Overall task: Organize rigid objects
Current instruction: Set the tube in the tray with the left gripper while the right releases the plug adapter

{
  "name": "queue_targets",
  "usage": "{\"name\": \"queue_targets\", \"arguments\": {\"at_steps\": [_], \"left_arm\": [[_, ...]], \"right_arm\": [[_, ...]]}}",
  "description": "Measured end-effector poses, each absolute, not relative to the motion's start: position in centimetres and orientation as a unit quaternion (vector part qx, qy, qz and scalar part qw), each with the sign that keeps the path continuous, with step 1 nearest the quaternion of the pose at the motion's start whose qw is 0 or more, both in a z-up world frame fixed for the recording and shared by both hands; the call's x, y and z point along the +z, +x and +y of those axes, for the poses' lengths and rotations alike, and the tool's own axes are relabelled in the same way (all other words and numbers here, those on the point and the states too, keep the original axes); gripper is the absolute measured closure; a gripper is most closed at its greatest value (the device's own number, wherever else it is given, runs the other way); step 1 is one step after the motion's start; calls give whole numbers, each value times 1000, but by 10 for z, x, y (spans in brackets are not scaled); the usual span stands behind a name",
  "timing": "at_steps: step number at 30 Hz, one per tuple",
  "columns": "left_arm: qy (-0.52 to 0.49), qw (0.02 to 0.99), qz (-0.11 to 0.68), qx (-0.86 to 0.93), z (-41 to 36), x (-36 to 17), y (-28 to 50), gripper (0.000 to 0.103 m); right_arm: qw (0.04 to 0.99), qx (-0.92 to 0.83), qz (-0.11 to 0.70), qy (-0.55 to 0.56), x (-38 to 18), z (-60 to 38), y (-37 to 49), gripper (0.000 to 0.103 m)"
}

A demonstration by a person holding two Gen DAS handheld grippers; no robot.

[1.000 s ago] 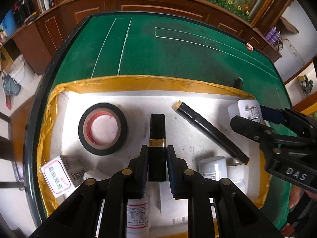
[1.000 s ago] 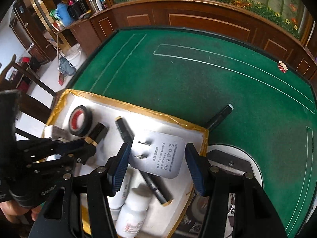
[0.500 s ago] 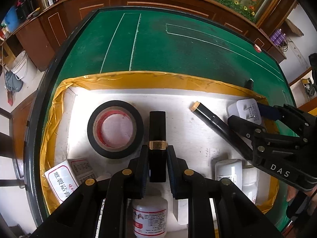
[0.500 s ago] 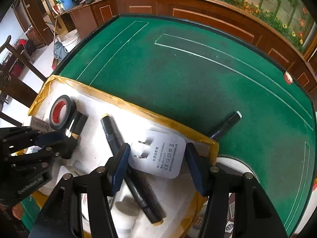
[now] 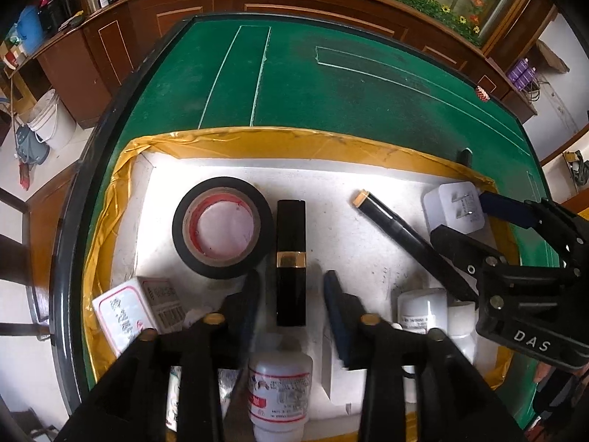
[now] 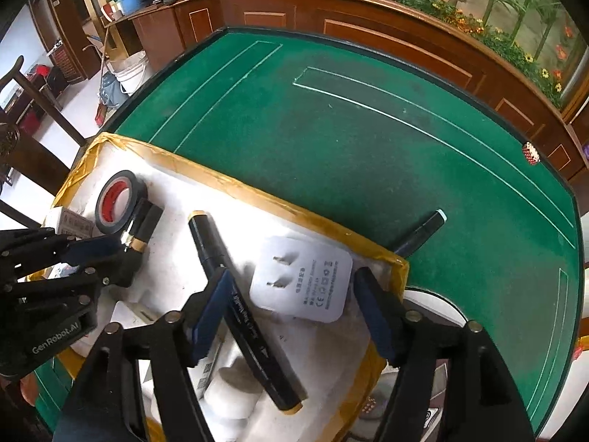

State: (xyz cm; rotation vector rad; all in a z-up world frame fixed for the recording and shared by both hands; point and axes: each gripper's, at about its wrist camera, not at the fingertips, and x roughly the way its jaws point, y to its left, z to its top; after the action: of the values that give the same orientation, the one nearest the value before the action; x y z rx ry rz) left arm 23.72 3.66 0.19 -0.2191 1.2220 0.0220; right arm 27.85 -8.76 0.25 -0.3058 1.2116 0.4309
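The left gripper [image 5: 291, 294] stands with its jaws spread and clear of the glossy black lipstick tube with a gold band [image 5: 291, 258], which lies flat on the white foam tray edged in yellow tape [image 5: 235, 140], apparently set down parallel to the black roll of electrical tape with a red core [image 5: 222, 227] at its 9 o'clock. The right gripper [image 6: 294, 300] straddles the white plastic plug adapter [image 6: 302, 280] with jaws wide, not visibly pinching. Open foam remains toward 12 o'clock; a long black marker pen [image 6: 239, 302] crowds the adapter's 9 o'clock side, and the tray's taped rim sits close at its 3 o'clock.
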Motion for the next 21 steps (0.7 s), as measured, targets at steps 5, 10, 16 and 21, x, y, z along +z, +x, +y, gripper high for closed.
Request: {"name": "queue_targets", "arguments": {"at_steps": [5,10,16,21], "left_arm": [[-104,822,560,8,34,17,226,45],[-91,834,545,0,27,39,209,40],[-84,843,532,-6,25,58,178,31],[-84,843,532,-10,25,64,159,31]], "right_arm": [[797,195,555,-134,17,-96,267,28],[809,189,543,-120,39,-107,251,22],[817,181,536,-107,60,-118,220,18],[820,181,533,-105,69,-122,191,17]]}}
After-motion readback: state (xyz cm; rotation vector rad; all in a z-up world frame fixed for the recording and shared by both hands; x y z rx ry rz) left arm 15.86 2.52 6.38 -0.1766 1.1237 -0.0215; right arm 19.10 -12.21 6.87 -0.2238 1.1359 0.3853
